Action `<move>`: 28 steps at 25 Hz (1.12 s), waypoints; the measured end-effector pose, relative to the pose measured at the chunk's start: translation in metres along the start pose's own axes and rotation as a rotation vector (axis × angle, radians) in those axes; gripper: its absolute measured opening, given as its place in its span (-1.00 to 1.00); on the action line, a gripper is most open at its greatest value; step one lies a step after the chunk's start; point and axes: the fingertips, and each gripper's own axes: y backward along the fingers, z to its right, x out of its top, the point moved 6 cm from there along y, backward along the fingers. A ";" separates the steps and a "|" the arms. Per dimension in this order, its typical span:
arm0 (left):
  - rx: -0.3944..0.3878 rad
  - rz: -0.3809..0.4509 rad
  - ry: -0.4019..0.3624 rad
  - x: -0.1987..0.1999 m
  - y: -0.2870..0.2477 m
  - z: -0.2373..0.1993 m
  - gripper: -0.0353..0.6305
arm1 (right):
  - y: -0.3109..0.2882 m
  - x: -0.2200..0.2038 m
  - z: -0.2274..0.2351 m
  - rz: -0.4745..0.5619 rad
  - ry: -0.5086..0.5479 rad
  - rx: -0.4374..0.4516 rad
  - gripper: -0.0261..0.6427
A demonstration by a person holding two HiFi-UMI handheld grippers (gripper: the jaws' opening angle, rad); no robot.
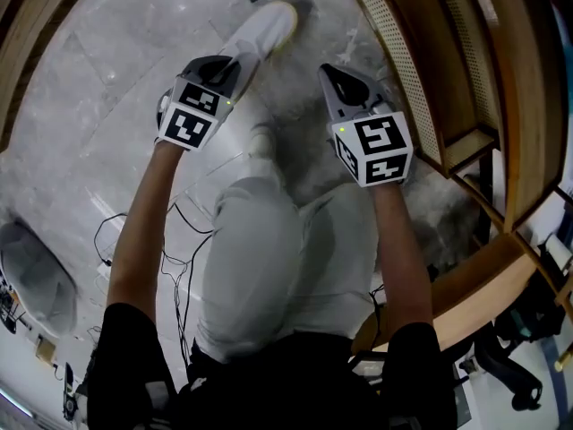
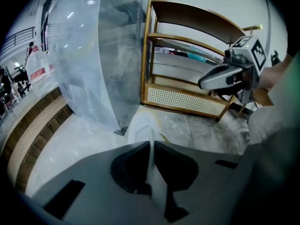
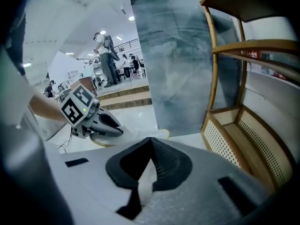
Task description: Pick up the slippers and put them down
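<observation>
A white slipper (image 1: pixel 262 30) with a pale yellow sole hangs from my left gripper (image 1: pixel 235 68), toe pointing away over the marble floor. In the left gripper view its thin edge (image 2: pixel 142 125) runs between the jaws of my left gripper (image 2: pixel 151 145), which are shut on it. My right gripper (image 1: pixel 337 79) is level with the left one, beside the wooden rack. Its jaws (image 3: pixel 151 143) pinch the second slipper's pale fabric (image 3: pixel 141 184); that slipper's yellow-rimmed toe (image 3: pixel 162 134) peeks out beyond. Each gripper shows in the other's view: the right gripper (image 2: pixel 208 82), the left gripper (image 3: pixel 110 127).
A wooden shoe rack (image 1: pixel 407 79) with a cane panel stands close on the right. A tall translucent sheet (image 2: pixel 89 55) rises ahead. Cables (image 1: pixel 175 245) trail on the floor behind my left arm. People (image 3: pixel 107 55) stand far off.
</observation>
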 end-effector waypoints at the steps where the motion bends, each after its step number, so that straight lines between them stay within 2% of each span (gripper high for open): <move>1: 0.002 0.003 -0.003 -0.003 -0.006 -0.002 -0.85 | -0.005 -0.003 0.002 0.004 0.001 0.000 -0.93; 8: 0.010 0.028 -0.013 -0.018 -0.033 -0.012 -0.85 | -0.030 -0.020 0.012 0.020 -0.003 -0.008 -0.93; 14: 0.004 0.029 -0.002 -0.037 -0.058 -0.011 -0.85 | -0.046 -0.043 0.017 -0.006 0.009 -0.011 -0.93; 28: 0.001 0.009 0.014 -0.076 -0.101 -0.009 -0.85 | -0.072 -0.079 0.022 -0.031 -0.014 0.008 -0.93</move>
